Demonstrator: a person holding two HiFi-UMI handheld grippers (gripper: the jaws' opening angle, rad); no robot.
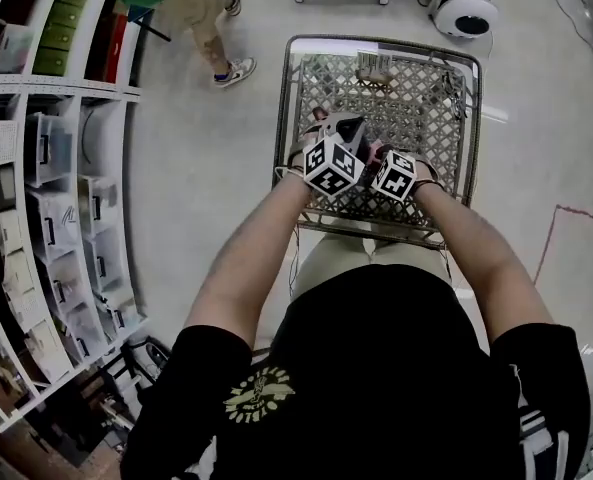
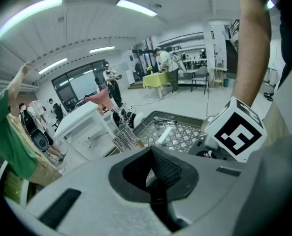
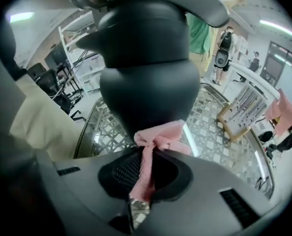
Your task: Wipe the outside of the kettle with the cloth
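Head view first: both hands are over the wire cart (image 1: 416, 108). The left gripper (image 1: 334, 160) and right gripper (image 1: 392, 173) are side by side at its near end, and the dark kettle (image 1: 348, 126) is just beyond the left one. I'd call this the wipe itself, under way. The cart is almost bare, with one small pale thing (image 1: 374, 66) at the far end, too small to name. On the left, shelves (image 1: 66, 86) carry clear bins (image 1: 48, 148), and I can't make out what's in them.

Left gripper view: the jaws are drawn together with nothing visible between them, and there's no kettle in shot. So what props the kettle up, I can't tell. The right gripper's marker cube (image 2: 239, 130) shows close on the right, with cart mesh beyond.

Right gripper view: here's the action! The jaws are clamped on a pink cloth (image 3: 155, 141). Its bunched end looks to touch the bottom of the kettle's round belly, right in front, above the cart mesh. Next, in my judgement, the cloth needs dragging up and round that belly toward the spout (image 3: 86, 41) on the left, kept pressed on, with the kettle held steady.
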